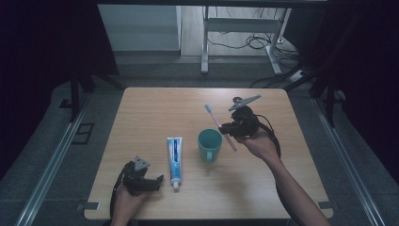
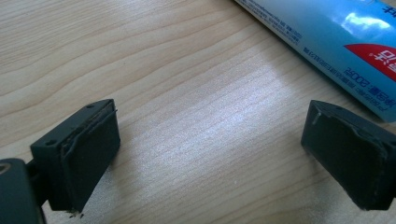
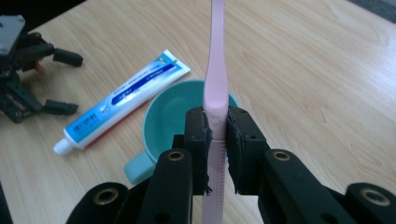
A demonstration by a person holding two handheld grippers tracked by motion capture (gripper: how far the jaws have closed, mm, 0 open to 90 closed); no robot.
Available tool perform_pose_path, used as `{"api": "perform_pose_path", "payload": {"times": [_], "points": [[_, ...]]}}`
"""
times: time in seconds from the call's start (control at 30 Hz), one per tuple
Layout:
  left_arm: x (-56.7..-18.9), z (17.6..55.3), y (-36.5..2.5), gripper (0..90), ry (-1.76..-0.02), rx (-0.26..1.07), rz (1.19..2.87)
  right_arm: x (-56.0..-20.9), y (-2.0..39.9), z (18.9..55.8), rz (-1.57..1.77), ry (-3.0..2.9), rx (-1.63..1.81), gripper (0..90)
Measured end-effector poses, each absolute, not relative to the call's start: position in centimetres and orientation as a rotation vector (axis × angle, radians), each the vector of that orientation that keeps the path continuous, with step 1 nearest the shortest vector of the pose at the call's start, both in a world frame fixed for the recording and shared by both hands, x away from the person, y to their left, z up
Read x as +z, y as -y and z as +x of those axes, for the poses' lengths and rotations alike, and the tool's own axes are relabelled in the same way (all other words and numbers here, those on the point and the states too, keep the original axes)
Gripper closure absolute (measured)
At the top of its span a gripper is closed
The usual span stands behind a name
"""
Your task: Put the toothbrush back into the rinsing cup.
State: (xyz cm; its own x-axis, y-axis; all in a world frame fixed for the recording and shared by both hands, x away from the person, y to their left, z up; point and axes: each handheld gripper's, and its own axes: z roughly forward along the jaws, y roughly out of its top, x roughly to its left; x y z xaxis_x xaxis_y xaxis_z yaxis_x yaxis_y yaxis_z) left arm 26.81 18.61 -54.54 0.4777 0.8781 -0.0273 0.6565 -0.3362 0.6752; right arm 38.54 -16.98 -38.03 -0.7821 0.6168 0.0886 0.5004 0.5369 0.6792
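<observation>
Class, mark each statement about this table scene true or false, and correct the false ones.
1. The right gripper holds the pink toothbrush. True.
2. The toothpaste stands upright in the cup. False: it lies flat on the table, left of the cup.
3. The left gripper is open with nothing between its jaws. True.
4. The cup is red. False: it is teal.

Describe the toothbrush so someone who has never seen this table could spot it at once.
Start at the wooden table and find the teal mug near its middle. Just right of the mug, the right gripper is clamped on the toothbrush, held slanted above the tabletop with its bristle end up and away from the person. It is the only pink, thin stick here; the toothpaste tube lies flat, blue and white.
</observation>
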Motion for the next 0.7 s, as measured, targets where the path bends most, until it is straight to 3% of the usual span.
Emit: {"api": "perform_pose_path", "payload": {"times": [0.7], "points": [[-54.5,26.8,-18.6,4.6,-1.264,0.458,2.101,-37.5,15.2,38.9,0.913,-2.495,1.222,78.6]]}}
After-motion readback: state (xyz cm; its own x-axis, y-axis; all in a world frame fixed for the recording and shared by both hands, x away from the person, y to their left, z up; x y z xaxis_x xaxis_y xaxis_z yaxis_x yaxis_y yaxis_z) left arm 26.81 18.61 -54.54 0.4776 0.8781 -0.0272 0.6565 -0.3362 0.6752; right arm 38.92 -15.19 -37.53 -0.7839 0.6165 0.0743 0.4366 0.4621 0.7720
